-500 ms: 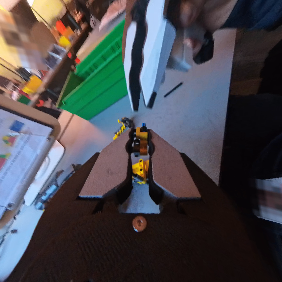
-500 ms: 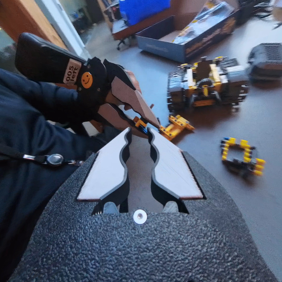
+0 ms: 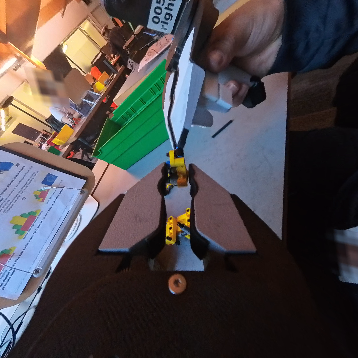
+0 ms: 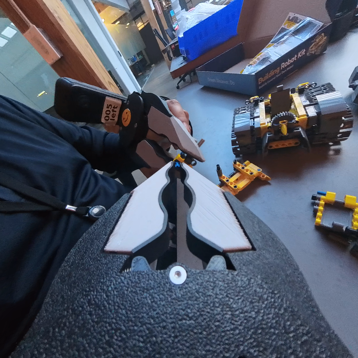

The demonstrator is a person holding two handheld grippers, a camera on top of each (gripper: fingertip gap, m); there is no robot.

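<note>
My left gripper (image 3: 177, 170) is shut on a small yellow and orange brick assembly (image 3: 177, 166) and holds it above the table. My right gripper (image 4: 176, 164), with white fingers, is shut on a blue pin (image 4: 176, 164) that sticks out of that assembly's end. In the left wrist view the right gripper (image 3: 177, 148) comes down from above and meets the assembly tip to tip. In the right wrist view the left gripper (image 4: 186, 158) shows just beyond my fingertips, held by a hand. A yellow beam assembly (image 4: 242, 176) lies on the table below; it also shows in the left wrist view (image 3: 174, 226).
A yellow and black tracked vehicle model (image 4: 290, 126), a yellow and grey frame (image 4: 335, 211) and an open kit box (image 4: 271, 64) lie on the dark table to the right. A green bin (image 3: 139, 131), a sheet on a clipboard (image 3: 34, 219) and a black axle (image 3: 221, 128) are near. Left and right tips are no more than a few centimetres apart.
My right gripper has moved up to the assembly in my left gripper and closed its fingers on the blue pin. The left gripper keeps its hold.
</note>
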